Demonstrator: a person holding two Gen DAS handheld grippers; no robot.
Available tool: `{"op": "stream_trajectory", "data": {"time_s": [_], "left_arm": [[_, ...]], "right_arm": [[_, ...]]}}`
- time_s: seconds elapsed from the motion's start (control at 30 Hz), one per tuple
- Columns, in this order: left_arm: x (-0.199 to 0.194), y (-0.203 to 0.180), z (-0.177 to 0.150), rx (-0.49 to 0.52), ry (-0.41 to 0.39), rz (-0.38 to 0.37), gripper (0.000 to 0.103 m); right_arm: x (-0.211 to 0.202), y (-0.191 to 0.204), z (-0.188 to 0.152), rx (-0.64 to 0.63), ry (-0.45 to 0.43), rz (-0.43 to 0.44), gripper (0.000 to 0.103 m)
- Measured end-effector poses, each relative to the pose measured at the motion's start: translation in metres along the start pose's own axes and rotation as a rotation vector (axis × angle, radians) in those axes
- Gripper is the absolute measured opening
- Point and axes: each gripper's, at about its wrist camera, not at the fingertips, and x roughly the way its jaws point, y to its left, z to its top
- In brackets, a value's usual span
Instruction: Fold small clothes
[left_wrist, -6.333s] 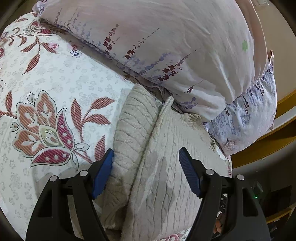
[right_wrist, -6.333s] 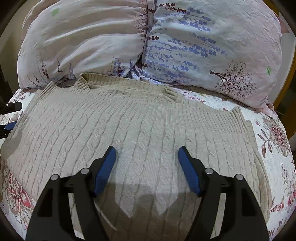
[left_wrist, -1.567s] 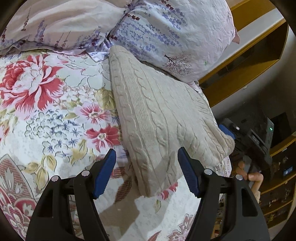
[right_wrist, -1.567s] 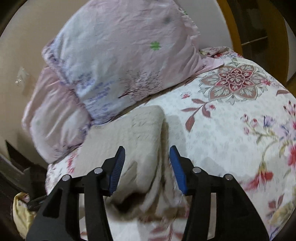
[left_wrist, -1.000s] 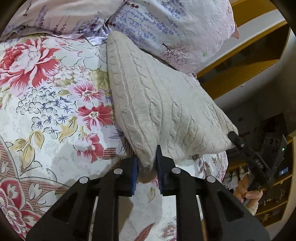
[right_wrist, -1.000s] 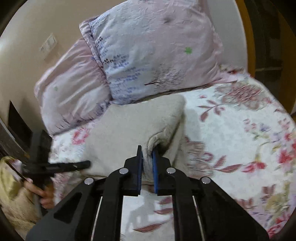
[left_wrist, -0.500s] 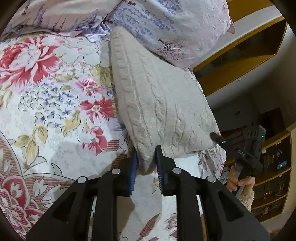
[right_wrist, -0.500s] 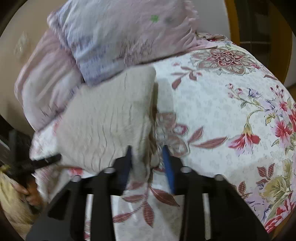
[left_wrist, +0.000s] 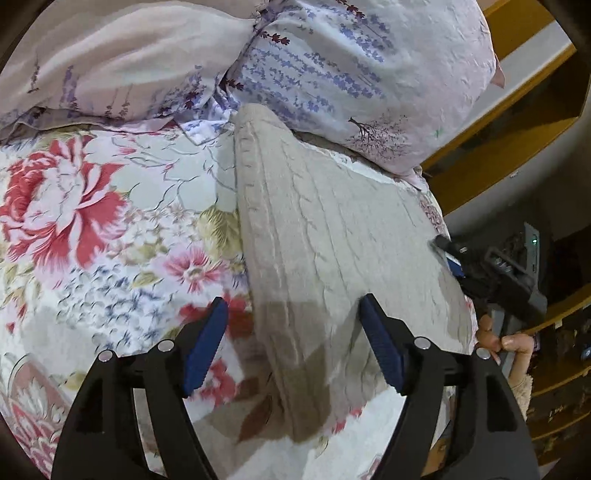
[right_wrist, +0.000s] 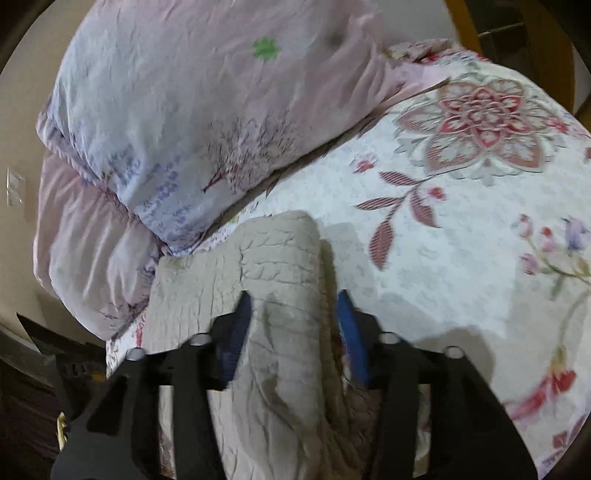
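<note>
A beige cable-knit sweater (left_wrist: 332, 236) lies folded on the floral bedspread (left_wrist: 110, 229), its far end against the pillows. My left gripper (left_wrist: 291, 321) hovers over the sweater's near corner. Its jaws are opening wide, and the blue pads stand clear of the knit on both sides. In the right wrist view, which is blurred, the sweater (right_wrist: 258, 280) has its thick folded edge between the fingers of my right gripper (right_wrist: 293, 321). Those jaws are closing, with a gap still showing at the right pad. The right gripper (left_wrist: 445, 251) also shows at the sweater's right edge, held by a hand (left_wrist: 506, 339).
Two lilac floral pillows (left_wrist: 351, 62) (right_wrist: 184, 110) lean at the head of the bed behind the sweater. A wooden bed frame and shelves (left_wrist: 517, 129) run along the right. The bedspread (right_wrist: 461, 221) spreads wide beside the sweater.
My left gripper has let go of the sweater's near corner and opened wide. The right gripper let go of its fold, swung over the folded edge, and its jaws have narrowed again.
</note>
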Motion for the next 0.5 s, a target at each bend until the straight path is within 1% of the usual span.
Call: {"op": "stream_trajectory", "data": {"time_s": [0.03,0.07,0.1,0.2,0.23,0.27,0.3,0.33,0.4,0.43,0.5], "left_arm": [[0.0,-0.001,0.002,0.005,-0.006,0.006,0.075],[0.001,-0.003,0.005,0.013,-0.017,0.018,0.075],[0.001,-0.005,0.007,0.019,-0.023,0.025,0.075],[0.002,-0.009,0.013,0.029,-0.034,0.038,0.075],[0.003,-0.01,0.013,0.036,-0.038,0.041,0.075],[0.003,-0.011,0.012,0.04,-0.04,0.04,0.075],[0.003,-0.011,0.011,0.044,-0.039,0.037,0.075],[0.005,-0.012,0.01,0.047,-0.035,0.033,0.075],[0.008,-0.015,0.011,0.051,-0.034,0.035,0.075],[0.008,-0.016,0.011,0.059,-0.037,0.038,0.075],[0.007,-0.019,0.01,0.073,-0.044,0.051,0.075]], "right_arm": [[0.007,0.006,0.0,-0.028,0.01,-0.01,0.019],[0.009,0.012,0.0,-0.062,-0.001,-0.03,0.01],[0.007,0.023,-0.001,-0.124,-0.038,-0.046,0.009],[-0.017,0.044,-0.003,-0.224,-0.173,-0.03,0.008],[-0.025,0.048,-0.003,-0.256,-0.225,-0.048,0.008],[-0.028,0.05,-0.003,-0.271,-0.243,-0.082,0.008],[-0.025,0.048,-0.002,-0.279,-0.24,-0.125,0.008],[-0.016,0.043,0.0,-0.268,-0.202,-0.18,0.008],[0.007,0.03,0.001,-0.229,-0.117,-0.255,0.008],[0.017,0.023,-0.001,-0.212,-0.09,-0.274,0.008],[0.02,0.021,-0.001,-0.198,-0.094,-0.281,0.008]]}}
